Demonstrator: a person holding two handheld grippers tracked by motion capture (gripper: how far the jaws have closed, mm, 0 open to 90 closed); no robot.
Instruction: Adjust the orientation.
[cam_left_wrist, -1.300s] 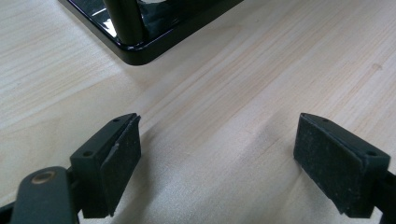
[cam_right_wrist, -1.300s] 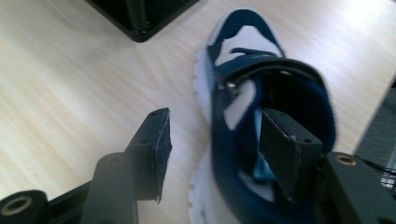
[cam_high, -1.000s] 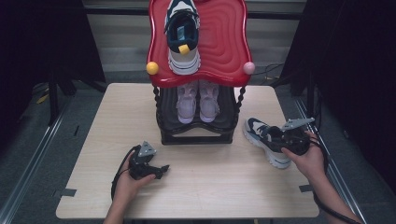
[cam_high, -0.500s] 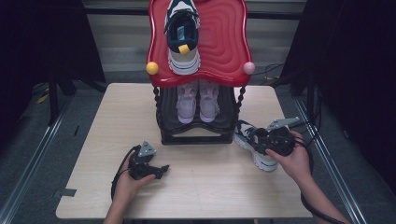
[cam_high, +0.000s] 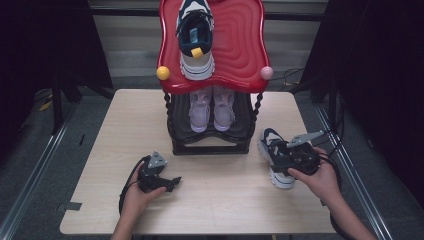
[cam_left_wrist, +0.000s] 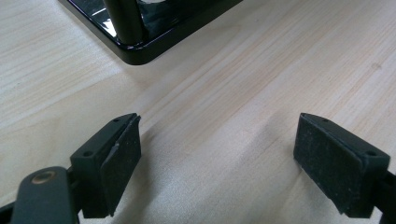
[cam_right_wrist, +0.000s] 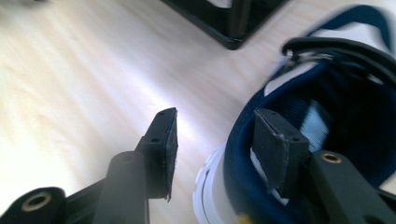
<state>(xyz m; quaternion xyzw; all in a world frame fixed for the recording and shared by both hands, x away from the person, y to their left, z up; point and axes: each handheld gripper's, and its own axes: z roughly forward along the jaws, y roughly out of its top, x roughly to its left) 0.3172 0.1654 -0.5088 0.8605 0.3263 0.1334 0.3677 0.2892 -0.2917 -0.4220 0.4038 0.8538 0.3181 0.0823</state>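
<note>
I take the black shoe rack (cam_high: 210, 135) as my landmark. The loose navy-and-white sneaker (cam_high: 274, 159) lies on the table just off the rack's right foot, its long axis running from the rack toward my side, toe end nearer the rack as far as I can judge. My right gripper (cam_high: 280, 155) is at its collar: in the right gripper view one jaw sits inside the shoe opening and the other hangs outside the wall, a narrow gap left between them, so I judge the wall straddled but not yet pinched. The right hand (cam_high: 320, 175) is plainly the nearer one. My left gripper (cam_high: 172, 182) rests in front of the rack's left corner, jaws wide apart with bare wood between them.

On the rack, a matching sneaker (cam_high: 196, 37) sits on the red top tray (cam_high: 240, 45), left of its middle, and a pale lilac pair (cam_high: 212, 107) fills the lower shelf. The table (cam_high: 125, 125) is light wood, otherwise uncluttered; dark curtains and grey floor surround it.
</note>
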